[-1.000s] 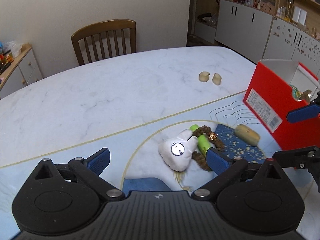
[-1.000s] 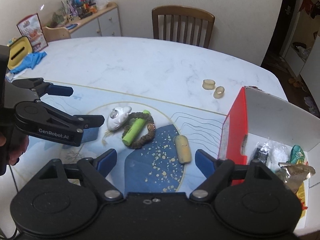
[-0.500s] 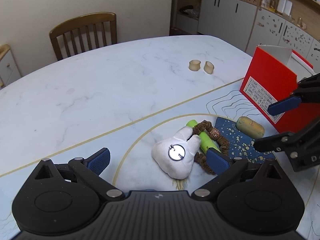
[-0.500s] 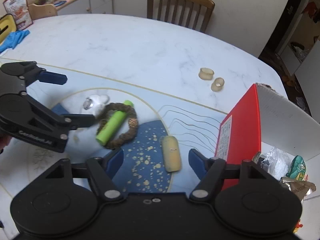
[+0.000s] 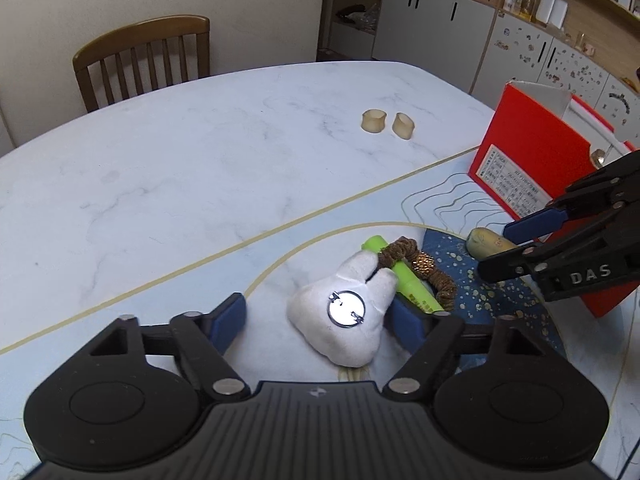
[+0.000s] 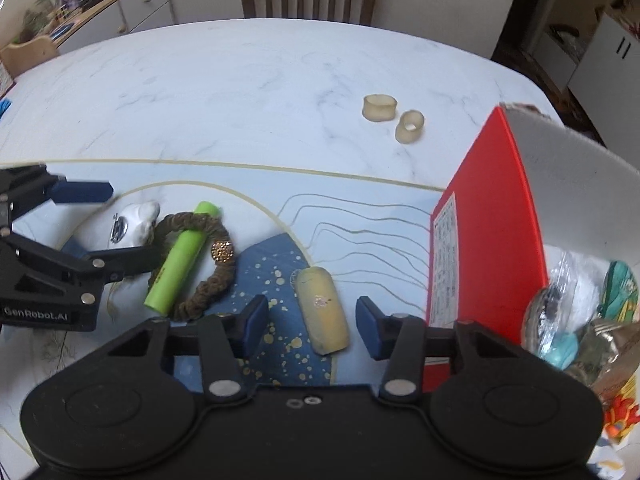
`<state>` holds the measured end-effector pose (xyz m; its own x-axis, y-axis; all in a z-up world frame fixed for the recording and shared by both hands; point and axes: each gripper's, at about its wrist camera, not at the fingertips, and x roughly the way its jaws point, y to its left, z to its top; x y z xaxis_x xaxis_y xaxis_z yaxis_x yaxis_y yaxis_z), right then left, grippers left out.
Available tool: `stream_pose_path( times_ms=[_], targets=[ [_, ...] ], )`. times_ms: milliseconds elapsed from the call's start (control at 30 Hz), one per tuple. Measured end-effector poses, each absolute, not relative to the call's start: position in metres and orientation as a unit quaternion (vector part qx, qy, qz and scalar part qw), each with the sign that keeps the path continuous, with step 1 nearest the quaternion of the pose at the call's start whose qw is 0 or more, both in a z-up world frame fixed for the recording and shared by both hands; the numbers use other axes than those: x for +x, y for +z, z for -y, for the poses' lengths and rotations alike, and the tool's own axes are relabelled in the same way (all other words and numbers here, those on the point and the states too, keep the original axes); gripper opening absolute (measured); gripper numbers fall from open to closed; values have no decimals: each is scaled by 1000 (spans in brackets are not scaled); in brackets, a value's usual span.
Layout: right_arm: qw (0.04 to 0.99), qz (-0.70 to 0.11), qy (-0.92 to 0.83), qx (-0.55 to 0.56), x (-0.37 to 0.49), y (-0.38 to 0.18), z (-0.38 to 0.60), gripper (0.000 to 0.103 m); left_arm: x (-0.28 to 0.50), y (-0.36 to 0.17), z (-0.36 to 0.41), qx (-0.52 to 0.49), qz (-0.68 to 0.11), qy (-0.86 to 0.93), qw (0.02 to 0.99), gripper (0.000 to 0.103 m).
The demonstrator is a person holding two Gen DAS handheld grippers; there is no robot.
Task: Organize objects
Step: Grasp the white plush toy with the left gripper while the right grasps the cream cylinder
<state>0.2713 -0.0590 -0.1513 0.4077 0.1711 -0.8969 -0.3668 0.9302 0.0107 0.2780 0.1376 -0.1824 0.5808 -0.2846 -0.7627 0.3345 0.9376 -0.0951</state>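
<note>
A white tooth-shaped plush (image 5: 344, 320) with a round metal disc lies on the pale blue mat (image 5: 160, 320). My left gripper (image 5: 316, 318) straddles it with its jaws closing. The right pad (image 5: 402, 320) is at the plush's edge and the left pad stands clear, so the gripper is open. A yellowish capsule-shaped piece (image 6: 322, 308) lies between the closing jaws of my right gripper (image 6: 311, 322), with a gap on each side. A green marker (image 6: 180, 260) lies through a brown scrunchie (image 6: 212, 280) beside the plush (image 6: 134, 222).
A red box (image 6: 488, 240) stands open at the right, with several packets inside. Two beige rings (image 6: 394, 118) lie on the marble table (image 6: 240, 80) beyond the mat. A wooden chair (image 5: 144, 56) stands at the far edge. Cabinets line the walls.
Both grippers have sunk toward the mat and their jaws have narrowed. The left now straddles the plush and the right straddles the yellowish piece.
</note>
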Motion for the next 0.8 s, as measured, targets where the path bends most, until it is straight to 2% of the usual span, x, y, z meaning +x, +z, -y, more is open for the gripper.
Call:
stream_pose_path(
  times_ms=[200,300,433,500,567,800],
  targets=[
    [833,-524,153,-91,272,-154,58,38,278,-181,-135,25,-423,-180,888,64],
    [833,-526,146,-88,273,-156,57,38,278,-180,-135,18,-425,-185,886,53],
    [837,-522,138,-91,270,-156,56,34,278,-179,-134,17,-428,-181,885,50],
    [839,-521,131,-91,270,-155,58,24,278,-177,-134,16,-429,-175,886,48],
    [839,-521,134,-85,268,-155,59,22,277,-175,-136,11,-431,-168,887,48],
    [844,-514,142,-62,257,-144,64,20,270,-162,-145,-12,-437,-150,887,47]
  ],
)
